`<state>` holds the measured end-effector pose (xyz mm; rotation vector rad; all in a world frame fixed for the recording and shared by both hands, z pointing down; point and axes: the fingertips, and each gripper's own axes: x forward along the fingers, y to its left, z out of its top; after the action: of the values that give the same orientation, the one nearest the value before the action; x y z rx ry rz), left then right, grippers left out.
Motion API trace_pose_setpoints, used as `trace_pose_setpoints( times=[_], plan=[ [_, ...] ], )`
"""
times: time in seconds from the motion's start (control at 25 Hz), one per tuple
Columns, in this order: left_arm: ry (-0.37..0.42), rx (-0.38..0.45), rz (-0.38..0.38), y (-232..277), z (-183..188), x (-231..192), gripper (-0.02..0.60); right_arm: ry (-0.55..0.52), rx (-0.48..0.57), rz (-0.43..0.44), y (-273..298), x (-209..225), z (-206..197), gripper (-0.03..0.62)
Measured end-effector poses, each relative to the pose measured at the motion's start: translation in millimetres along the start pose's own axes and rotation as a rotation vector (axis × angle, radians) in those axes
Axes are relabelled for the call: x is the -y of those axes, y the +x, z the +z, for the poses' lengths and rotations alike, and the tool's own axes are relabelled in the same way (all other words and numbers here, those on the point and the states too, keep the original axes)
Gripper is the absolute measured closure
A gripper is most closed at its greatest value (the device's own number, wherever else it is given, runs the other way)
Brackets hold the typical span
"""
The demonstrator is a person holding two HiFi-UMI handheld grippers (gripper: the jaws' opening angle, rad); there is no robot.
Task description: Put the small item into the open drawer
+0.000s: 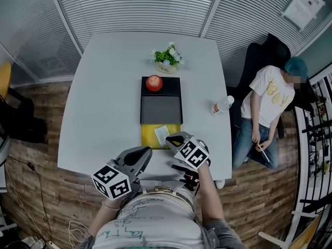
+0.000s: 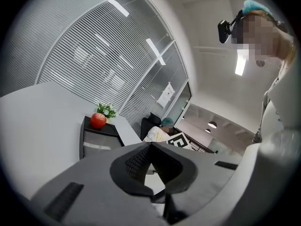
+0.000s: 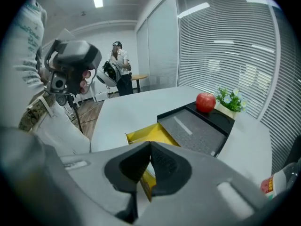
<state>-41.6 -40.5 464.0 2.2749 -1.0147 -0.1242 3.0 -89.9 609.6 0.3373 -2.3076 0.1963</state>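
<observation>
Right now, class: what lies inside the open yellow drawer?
A small white item lies in the yellow drawer. The right tongs cover its right part, and anything farther back inside the black box is hidden.

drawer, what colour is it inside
The drawer is yellow inside, clearest in the right gripper view.

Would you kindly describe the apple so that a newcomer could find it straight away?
Start at the big white table; a flat black drawer unit lies in its middle. The apple sits on the unit's far end, just before the small potted plant: it is the only round, red thing there.
</observation>
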Motion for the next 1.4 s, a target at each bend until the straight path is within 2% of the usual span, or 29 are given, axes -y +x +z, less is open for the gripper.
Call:
trace_pose_setpoints(
  times=[0.2, 0.44, 0.72, 1.0, 1.2, 1.4],
  plan=[
    [0.027, -0.003, 0.006, 2, 1, -1, 0.584, -0.013, 0.074, 0.013, -16, -10, 12, 0.591],
    [0.033, -0.007, -0.010, 9, -2, 0, 0.584, -0.048, 0.183, -0.016, -39, -9, 25, 0.591],
    [0.065, 0.004, -0.008, 15, 1, -1, 0.584, -0.033, 0.304, -0.045, -65, -13, 38, 0.591],
    [0.086, 0.004, -0.027, 21, 2, 6, 0.584, -0.049, 0.411, -0.036, -82, -25, 56, 0.591],
    [0.110, 0.034, -0.029, 23, 10, 10, 0.584, -0.091, 0.474, -0.042, -94, -31, 70, 0.591],
    [0.174, 0.076, 0.000, 21, 22, 9, 0.584, -0.110, 0.541, -0.065, -111, -35, 95, 0.591]
  ],
)
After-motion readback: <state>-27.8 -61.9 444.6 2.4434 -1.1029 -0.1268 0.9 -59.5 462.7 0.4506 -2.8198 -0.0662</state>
